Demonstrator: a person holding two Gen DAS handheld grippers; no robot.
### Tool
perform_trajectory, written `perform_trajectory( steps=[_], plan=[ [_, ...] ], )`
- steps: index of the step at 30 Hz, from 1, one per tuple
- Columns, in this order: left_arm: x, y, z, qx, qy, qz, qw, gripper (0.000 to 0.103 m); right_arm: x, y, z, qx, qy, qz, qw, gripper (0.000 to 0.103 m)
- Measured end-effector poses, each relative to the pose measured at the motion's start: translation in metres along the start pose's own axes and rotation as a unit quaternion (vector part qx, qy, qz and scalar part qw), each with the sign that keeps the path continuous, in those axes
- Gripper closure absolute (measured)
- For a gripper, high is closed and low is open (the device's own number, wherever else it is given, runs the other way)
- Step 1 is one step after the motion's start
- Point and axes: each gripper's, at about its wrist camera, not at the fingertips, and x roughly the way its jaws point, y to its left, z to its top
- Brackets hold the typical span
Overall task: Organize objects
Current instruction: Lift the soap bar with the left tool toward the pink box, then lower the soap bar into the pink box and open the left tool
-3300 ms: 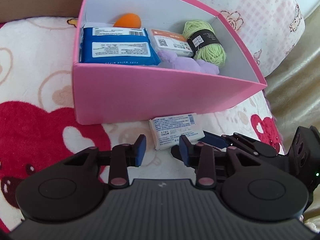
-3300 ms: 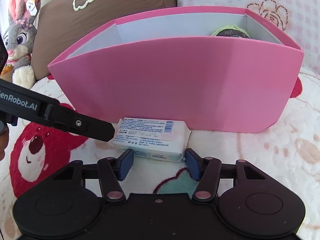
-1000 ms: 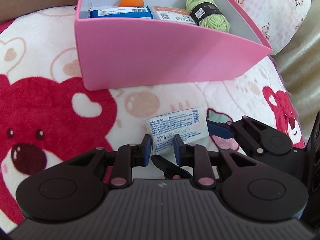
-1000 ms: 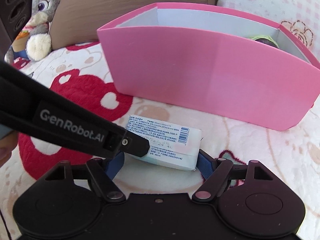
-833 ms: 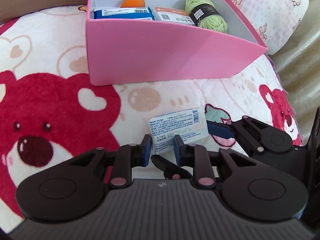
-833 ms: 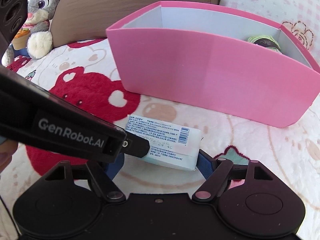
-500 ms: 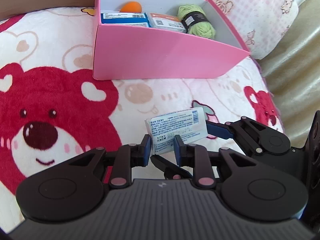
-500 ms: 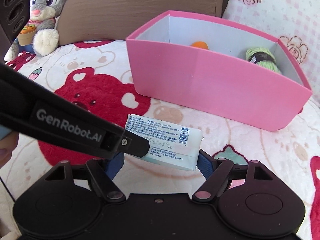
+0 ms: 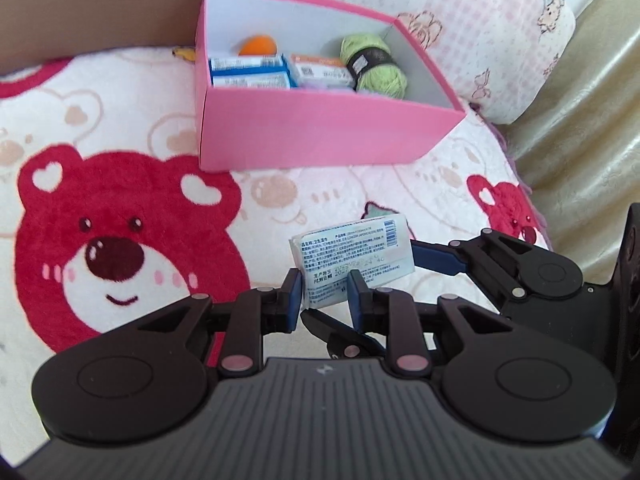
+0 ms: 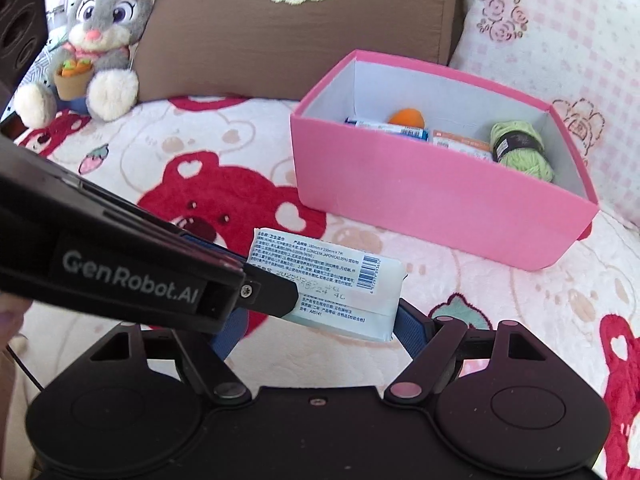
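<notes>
A white wipes pack [image 9: 352, 254] with printed text and a barcode hangs above the blanket, held by both grippers. My left gripper [image 9: 324, 292] is shut on its near short end. My right gripper [image 10: 320, 330] clamps it across its length, one blue pad on each end. The left gripper's finger [image 10: 276, 292] crosses the right wrist view onto the pack [image 10: 332, 276]. Beyond stands the open pink box [image 9: 320, 132], also seen in the right wrist view [image 10: 440, 208]. It holds a green yarn ball [image 9: 374, 66], an orange ball [image 9: 258, 46], blue packs [image 9: 250, 74] and an orange-white pack [image 9: 320, 72].
A white blanket with red bears [image 9: 120, 240] covers the bed. A brown cushion [image 10: 300, 28] and a pink checked pillow [image 10: 560, 40] stand behind the box. A grey plush bunny [image 10: 100, 36] sits at the far left. Golden fabric [image 9: 580, 140] drops off on the right.
Both grippers, earlier open beside the pack lying by the box, have shut on it. Over the last second they rose and drew back with it; the box looks smaller and farther.
</notes>
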Motion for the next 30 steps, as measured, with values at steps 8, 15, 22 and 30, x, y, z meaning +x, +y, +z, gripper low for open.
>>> perform_trajectory(
  steps=[8, 15, 22, 30],
  plan=[
    [-0.027, -0.02, 0.01, 0.035, -0.01, 0.0, 0.9993, 0.08, -0.029, -0.001, 0.013, -0.002, -0.013, -0.001, 1.0, 0.021],
    [-0.05, -0.029, 0.022, 0.045, -0.011, -0.02, 0.9987, 0.081, -0.054, -0.004, 0.02, -0.005, -0.033, -0.002, 0.999, 0.02],
    [-0.066, -0.031, 0.036, 0.06, -0.005, -0.025, 0.9979, 0.081, -0.071, 0.002, 0.03, -0.015, -0.053, -0.005, 0.998, 0.02],
    [-0.074, -0.028, 0.058, 0.047, -0.007, -0.042, 0.998, 0.081, -0.072, -0.008, 0.046, -0.011, -0.062, 0.0, 0.998, 0.022]
  ],
)
